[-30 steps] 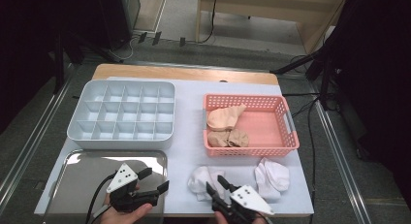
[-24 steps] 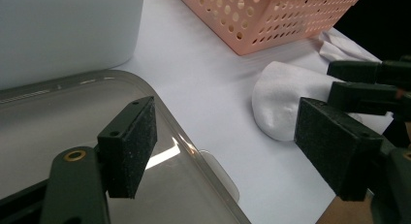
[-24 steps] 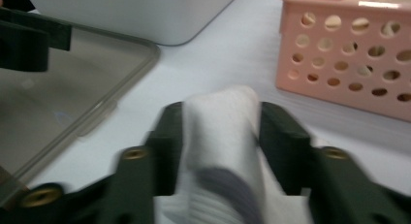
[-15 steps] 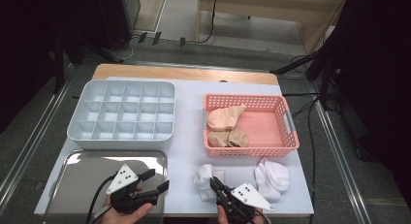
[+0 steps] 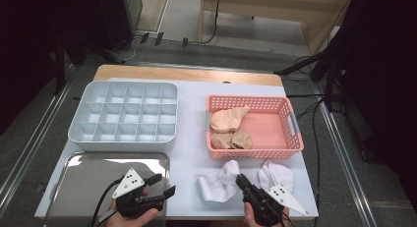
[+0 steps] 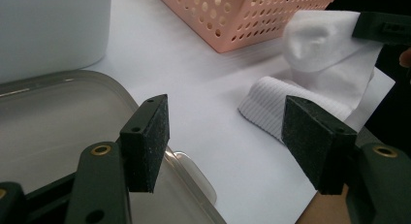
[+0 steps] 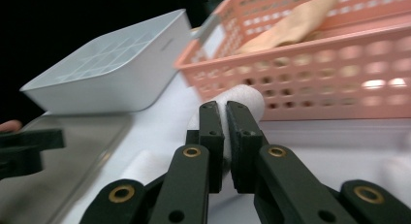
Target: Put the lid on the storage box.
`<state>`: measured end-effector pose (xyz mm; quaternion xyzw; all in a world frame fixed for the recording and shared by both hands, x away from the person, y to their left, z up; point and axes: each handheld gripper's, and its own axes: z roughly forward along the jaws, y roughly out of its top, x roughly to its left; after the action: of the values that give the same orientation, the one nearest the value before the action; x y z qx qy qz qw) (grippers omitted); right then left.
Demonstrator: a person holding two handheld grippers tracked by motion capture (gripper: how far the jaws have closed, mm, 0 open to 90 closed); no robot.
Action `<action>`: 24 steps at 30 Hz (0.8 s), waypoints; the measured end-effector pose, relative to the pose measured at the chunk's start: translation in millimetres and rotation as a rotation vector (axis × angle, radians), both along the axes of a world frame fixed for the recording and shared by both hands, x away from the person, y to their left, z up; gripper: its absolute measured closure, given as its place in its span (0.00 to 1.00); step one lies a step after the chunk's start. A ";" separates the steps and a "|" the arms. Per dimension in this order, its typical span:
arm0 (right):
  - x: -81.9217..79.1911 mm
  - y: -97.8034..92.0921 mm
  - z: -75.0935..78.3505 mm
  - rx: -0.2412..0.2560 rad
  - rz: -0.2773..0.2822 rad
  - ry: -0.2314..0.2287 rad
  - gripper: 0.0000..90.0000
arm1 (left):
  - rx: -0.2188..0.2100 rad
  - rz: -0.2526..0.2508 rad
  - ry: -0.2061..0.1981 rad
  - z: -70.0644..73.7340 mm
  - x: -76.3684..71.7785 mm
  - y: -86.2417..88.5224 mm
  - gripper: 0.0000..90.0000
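Right gripper [image 5: 239, 179] clamped on white sock [image 5: 219, 184] beside pink basket [image 5: 291, 120]. Left gripper [image 5: 162, 185] spread apart, empty, over steel tray [image 5: 83, 175] edge.

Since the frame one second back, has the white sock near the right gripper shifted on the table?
Yes. The white sock, pinched by the right gripper, has been dragged slightly toward the person's edge, away from the pink basket.
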<state>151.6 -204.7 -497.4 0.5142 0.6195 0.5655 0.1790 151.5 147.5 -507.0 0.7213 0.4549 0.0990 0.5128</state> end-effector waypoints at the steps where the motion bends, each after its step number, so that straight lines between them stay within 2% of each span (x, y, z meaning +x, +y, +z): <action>1: 0.1 -4.7 0.4 -0.005 -0.017 -0.007 0.97 | -0.002 0.000 0.002 -0.4 0.1 -0.4 0.40; 3: -0.1 -8.8 1.8 0.001 -0.027 -0.011 0.97 | -0.002 0.000 0.003 -0.4 -0.2 -1.0 0.40; 5: -0.3 -17.1 9.1 0.005 -0.052 -0.039 0.97 | 0.001 -0.004 0.002 -0.3 -0.5 -1.5 0.40; 9: -1.0 -19.6 22.3 0.001 -0.054 -0.087 0.97 | -0.003 -0.012 0.003 -0.7 -0.7 -2.4 0.40; 10: -0.6 -11.8 28.3 0.000 -0.023 -0.099 0.97 | -0.006 -0.014 0.006 -1.2 -0.4 -3.2 0.41; 12: 1.2 4.0 27.6 -0.014 0.024 -0.101 0.97 | -0.003 -0.018 0.004 -1.4 -0.6 -4.1 0.41; 13: 1.2 4.0 27.6 -0.014 0.024 -0.101 0.97 | -0.003 -0.018 0.004 -1.4 -0.6 -4.1 0.41; 14: 1.7 11.8 25.9 -0.017 0.041 -0.091 0.97 | -0.002 -0.020 0.005 -1.4 -1.0 -4.4 0.41; 16: 3.0 37.9 17.7 -0.042 0.101 -0.076 0.97 | -0.001 -0.013 0.005 -1.0 -1.2 -3.3 0.40; 17: 2.2 61.4 9.1 -0.072 0.162 -0.060 0.97 | -0.006 -0.008 0.006 -0.7 -0.7 0.0 0.40; 18: 1.1 71.6 5.0 -0.077 0.194 -0.046 0.95 | -0.006 -0.008 0.006 -0.7 -0.7 0.0 0.41; 19: 1.1 71.6 5.0 -0.077 0.194 -0.046 0.95 | -0.006 0.001 0.006 -0.8 -0.2 1.8 0.41; 20: 0.6 80.3 0.9 -0.082 0.229 -0.040 0.89 | -0.006 0.003 0.009 -1.1 0.3 3.6 0.41; 21: 1.5 91.0 -5.2 -0.092 0.294 0.002 0.71 | -0.009 0.008 0.010 -1.6 0.9 4.8 0.41; 22: 1.5 90.7 -6.2 -0.087 0.301 0.013 0.66 | -0.005 0.013 0.017 -2.4 1.6 6.6 0.41; 24: 0.4 78.5 -3.7 -0.062 0.270 0.000 0.61 | 0.000 0.021 0.018 -3.0 1.8 7.7 0.41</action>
<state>152.0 -126.3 -501.1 0.4205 0.7000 0.5652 0.1171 153.4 155.2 -510.1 0.7174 0.4671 0.0979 0.5076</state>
